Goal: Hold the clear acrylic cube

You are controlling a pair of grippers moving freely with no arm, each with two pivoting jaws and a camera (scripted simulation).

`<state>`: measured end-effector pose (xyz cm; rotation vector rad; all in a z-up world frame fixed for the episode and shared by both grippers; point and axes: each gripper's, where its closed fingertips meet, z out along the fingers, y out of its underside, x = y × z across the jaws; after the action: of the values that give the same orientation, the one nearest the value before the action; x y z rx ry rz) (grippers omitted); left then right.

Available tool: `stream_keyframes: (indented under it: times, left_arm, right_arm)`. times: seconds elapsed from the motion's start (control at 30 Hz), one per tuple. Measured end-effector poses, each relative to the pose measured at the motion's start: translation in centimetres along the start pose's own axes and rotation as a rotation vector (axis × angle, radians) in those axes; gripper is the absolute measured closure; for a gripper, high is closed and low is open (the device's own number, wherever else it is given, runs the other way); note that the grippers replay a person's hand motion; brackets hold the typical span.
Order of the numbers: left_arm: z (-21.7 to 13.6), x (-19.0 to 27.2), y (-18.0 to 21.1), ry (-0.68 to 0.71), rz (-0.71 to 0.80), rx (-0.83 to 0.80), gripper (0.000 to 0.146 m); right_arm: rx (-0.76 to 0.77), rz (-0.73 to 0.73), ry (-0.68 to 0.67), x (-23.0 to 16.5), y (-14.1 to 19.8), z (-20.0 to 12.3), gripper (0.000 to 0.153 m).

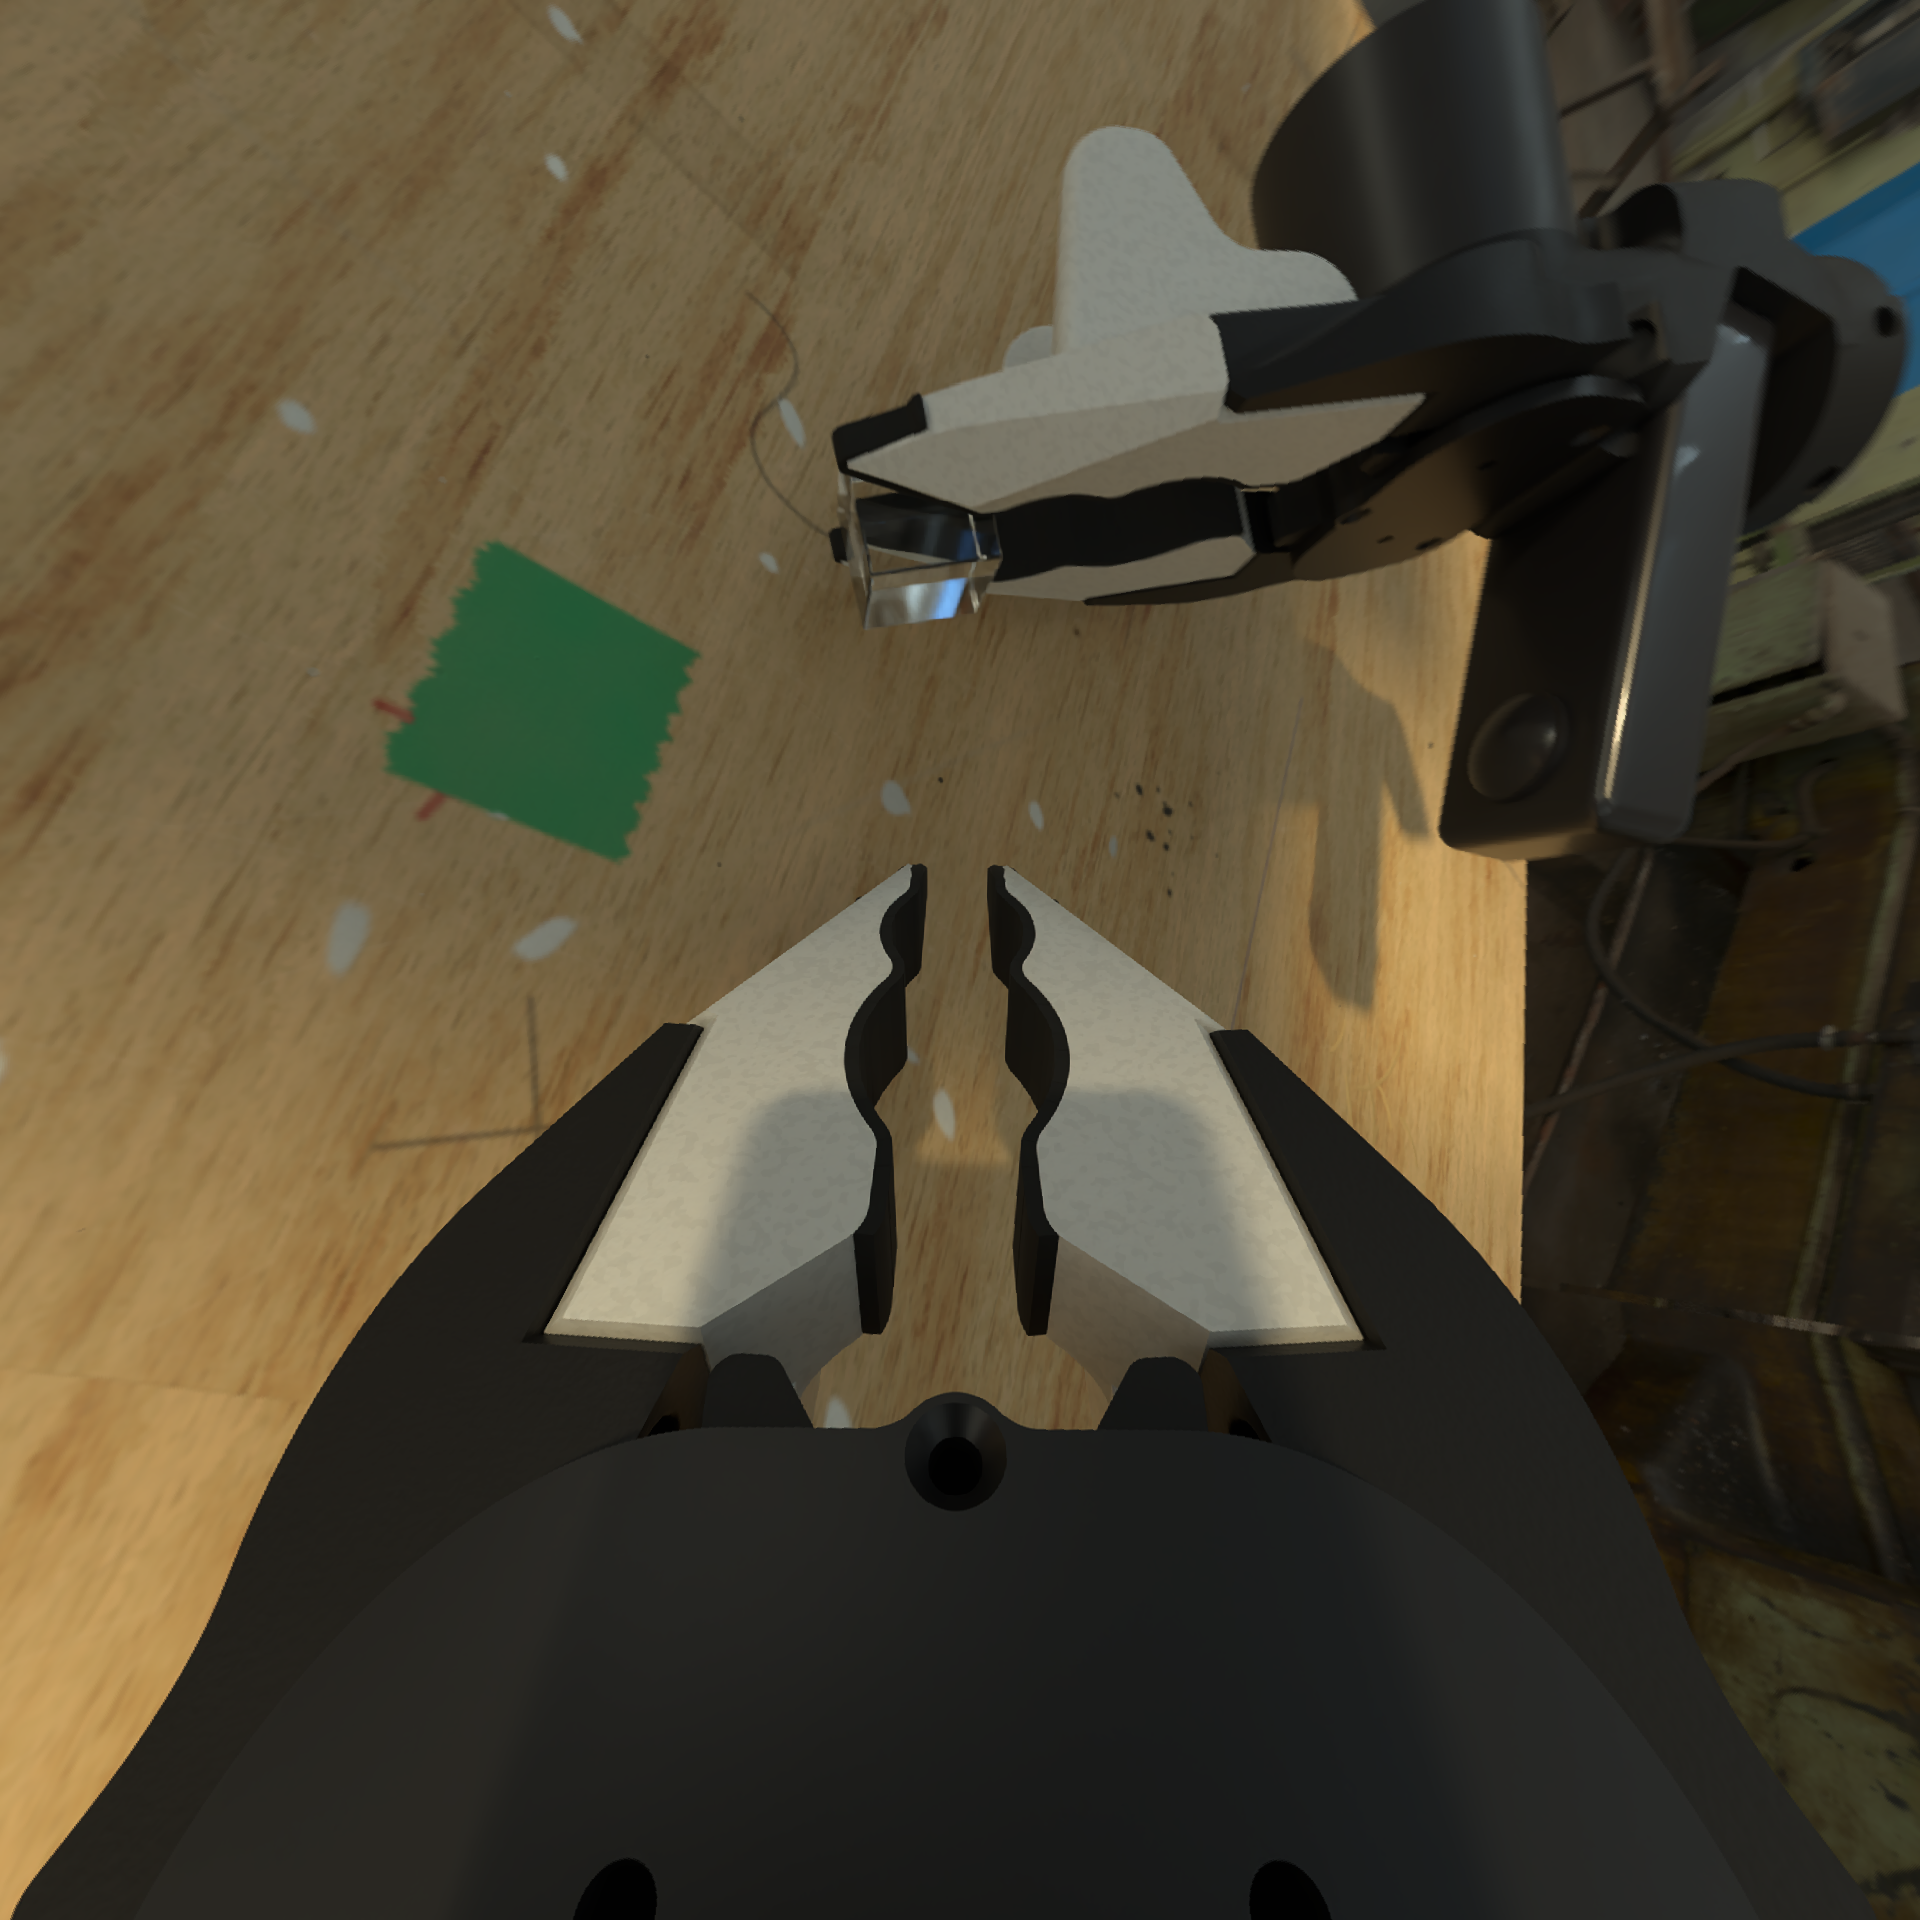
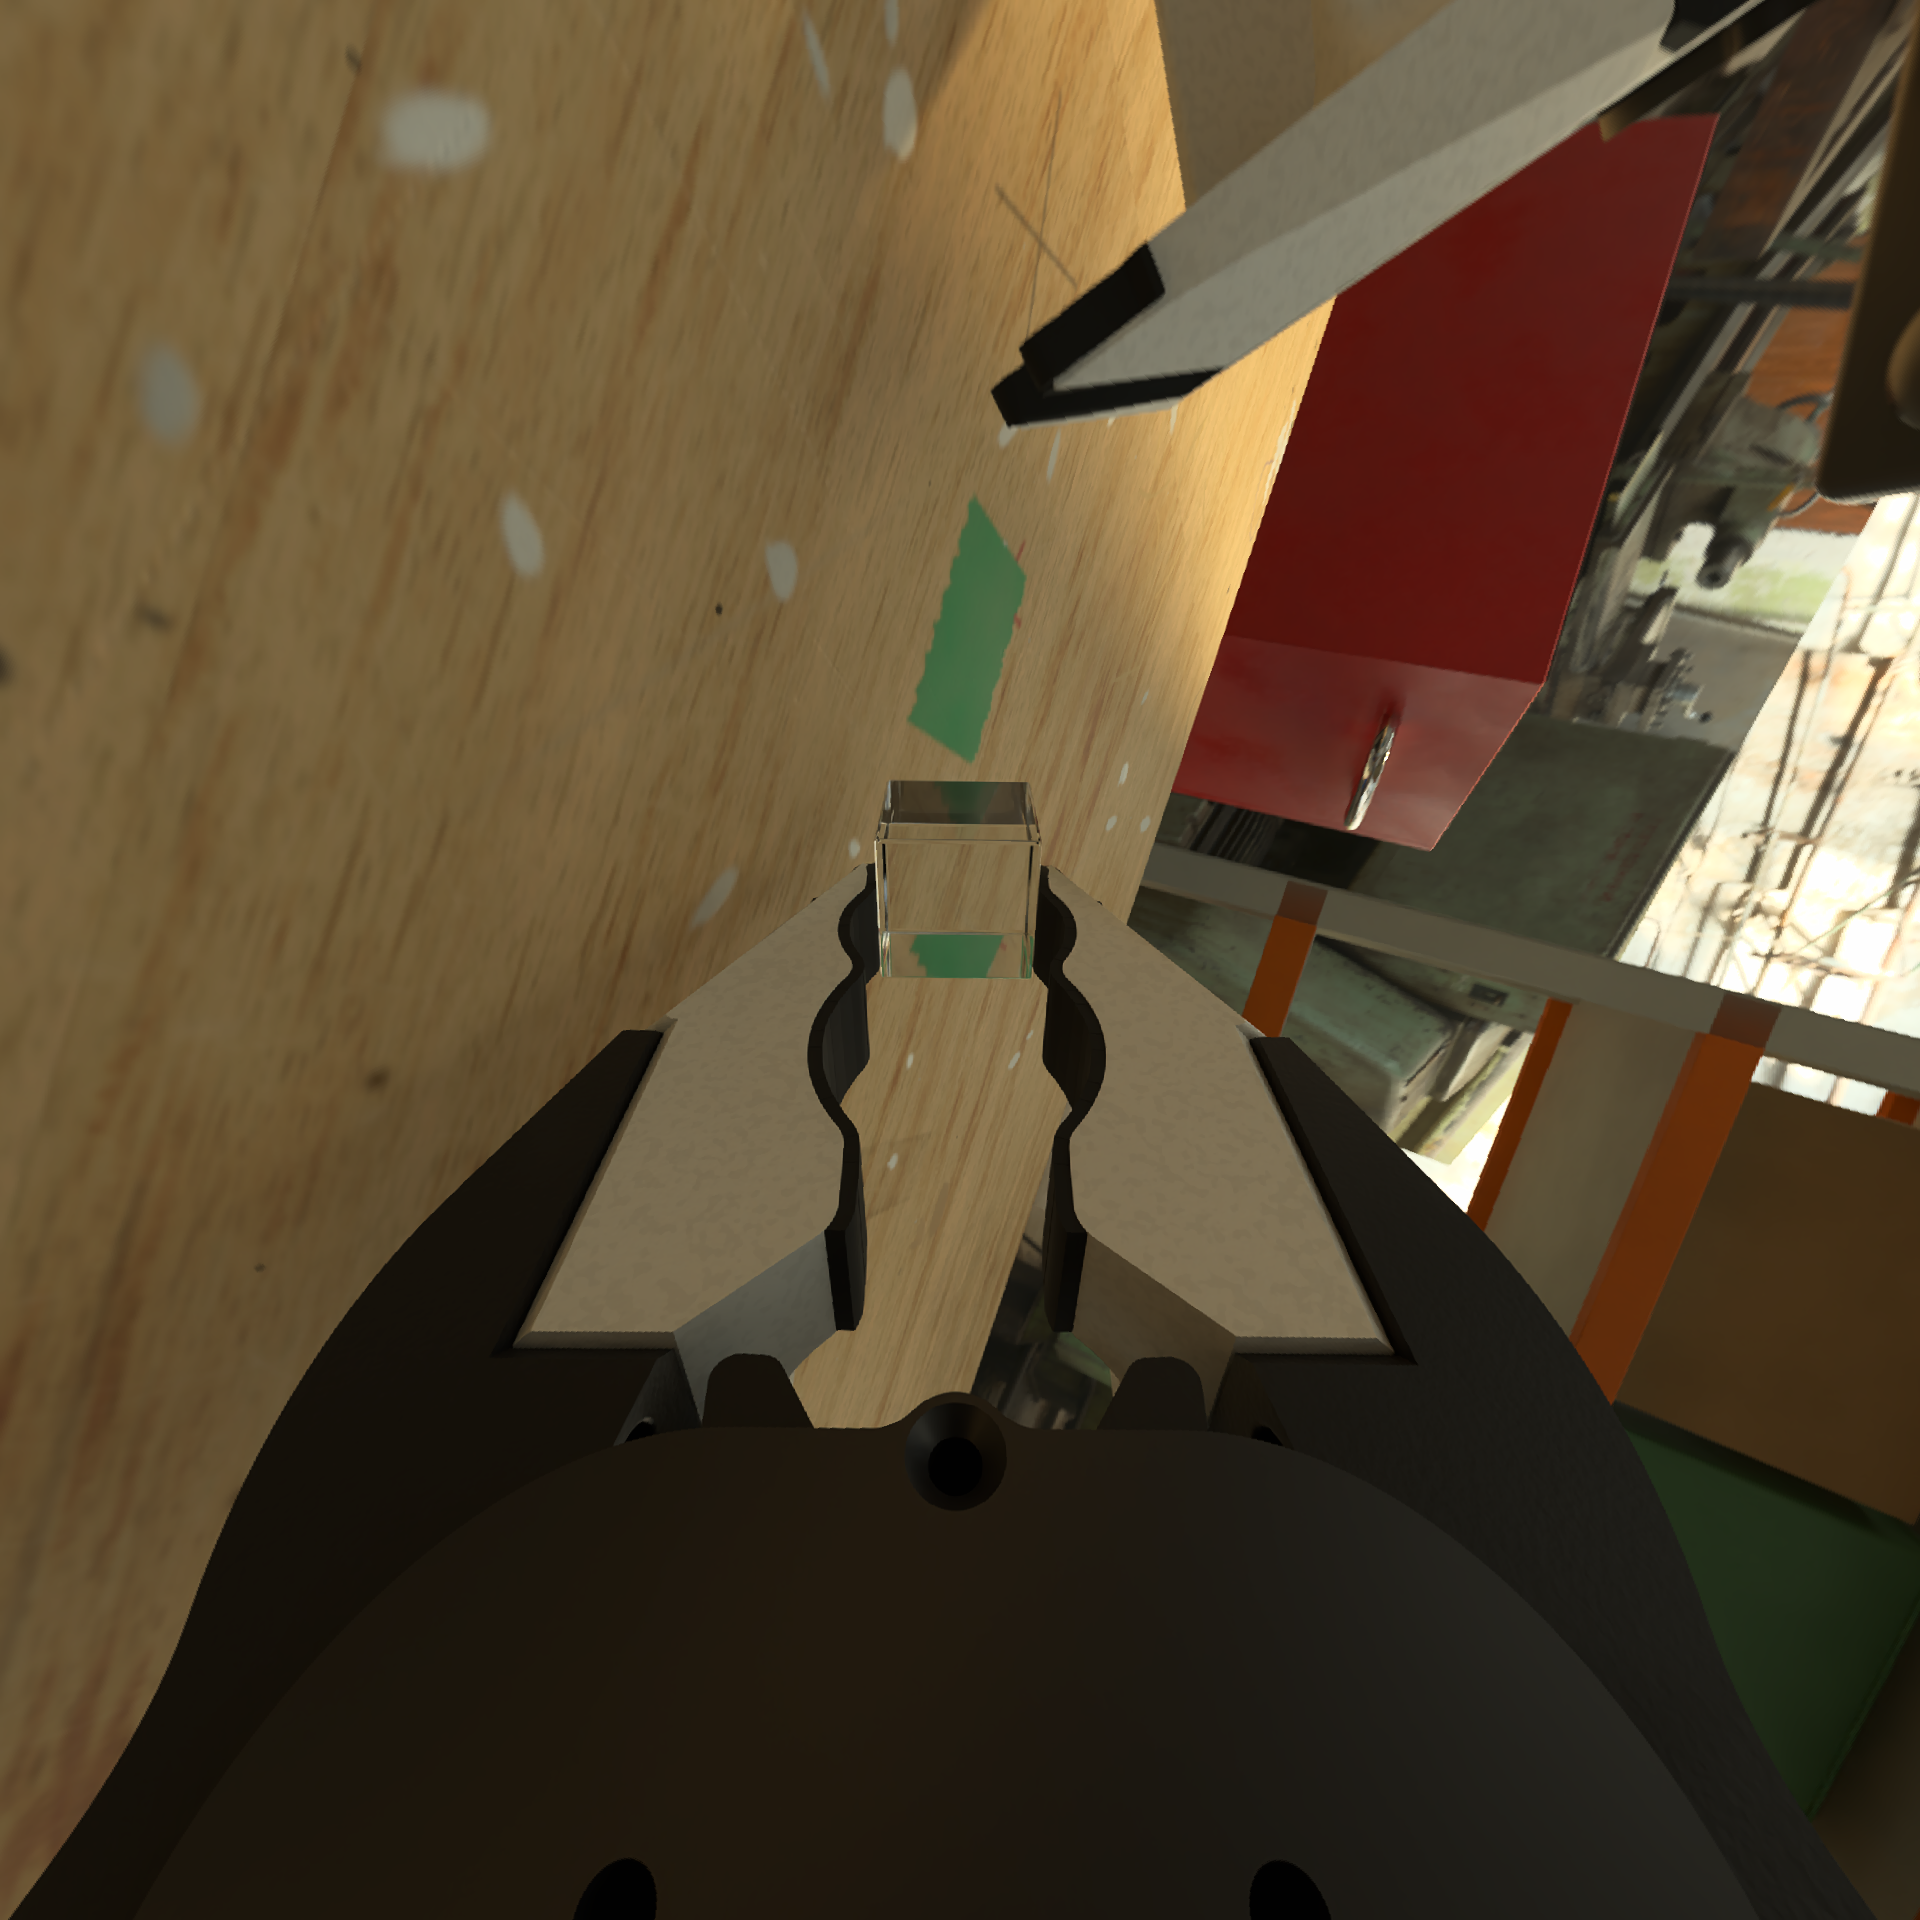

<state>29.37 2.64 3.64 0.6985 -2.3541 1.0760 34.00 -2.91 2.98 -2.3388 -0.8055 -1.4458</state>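
Observation:
The clear acrylic cube (image 2: 956,904) sits between the fingertips of my right gripper (image 2: 956,878), which is shut on it over the wooden table (image 2: 416,727). In the left wrist view the right gripper (image 1: 852,520) reaches in from the upper right with the cube (image 1: 920,577) at its tips. My left gripper (image 1: 956,878) is in front of the cube and a short way from it. Its jaws are nearly together with only a narrow gap, and nothing is between them. One of its fingers (image 2: 1195,301) shows at the top right of the right wrist view.
A green patch (image 1: 540,701) lies flat on the table to the left of the cube and also shows in the right wrist view (image 2: 966,634). The table edge (image 1: 1519,1039) runs down the right. A red box (image 2: 1455,520) stands beyond that edge among workshop clutter.

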Motion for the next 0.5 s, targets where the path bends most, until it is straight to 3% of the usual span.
stream_keyframes:
  times: [0.33,0.5]
  left_arm:
    - [-0.63,-0.04,-0.58,-0.108,-0.015,-0.14,0.135]
    - [-0.11,0.54,-0.68,-0.081,-0.036,-0.158,0.135]
  right_arm:
    - [-0.148,0.09,-0.027,0.43,-0.26,-0.17,0.124]
    - [-0.199,0.128,-0.008,0.84,-0.26,0.22,0.124]
